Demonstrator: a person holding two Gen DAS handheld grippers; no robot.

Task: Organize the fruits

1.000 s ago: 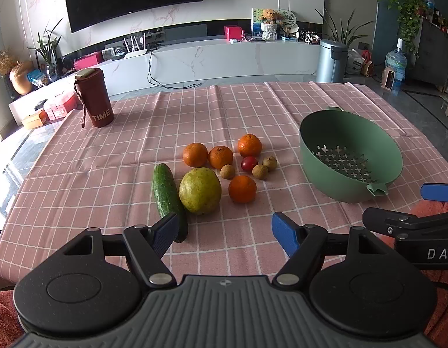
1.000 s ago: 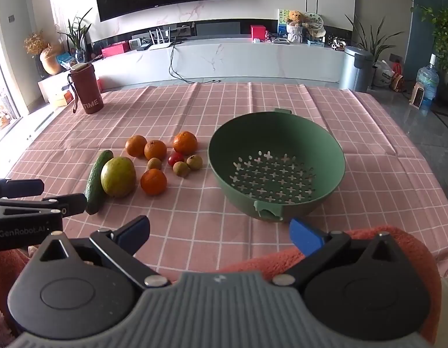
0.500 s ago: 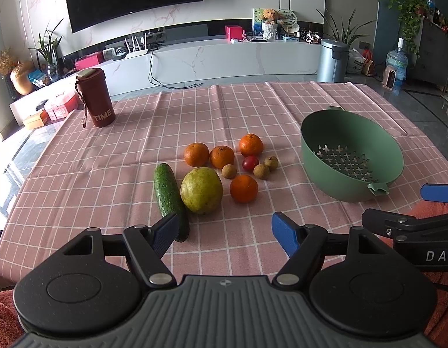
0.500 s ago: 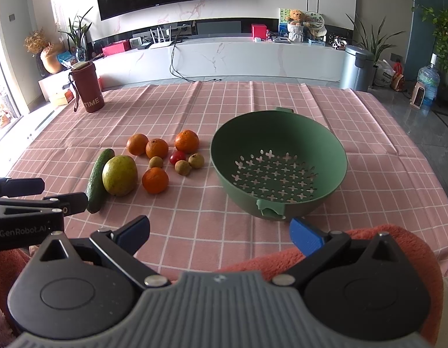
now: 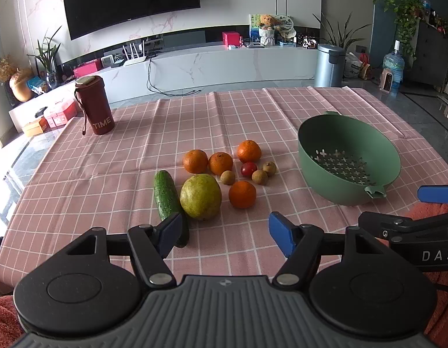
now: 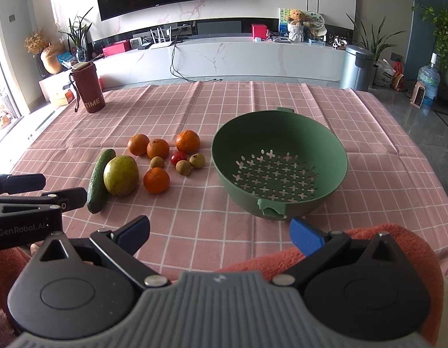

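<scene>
The fruit is gathered in the middle of the table (image 5: 113,156), well apart from every edge; the green colander (image 6: 325,145) stands empty nearer the right edge. Both claws are held over the near edge. The left gripper (image 5: 225,230) is seen fairly wide, its jaws having just been closing a little with nothing between them; the right gripper (image 6: 221,229) is held wide and empty.

The large pear (image 5: 200,201), touching the cucumber (image 5: 165,195), is judged heavy, smooth and firm; it should be taken across its widest part. The oranges (image 5: 242,194) are judged light, slightly yielding and grippy. The small brown fruits (image 5: 259,177) and the cherry tomato (image 5: 248,169) could roll or be crushed, so a gentle squeeze is advised.
</scene>
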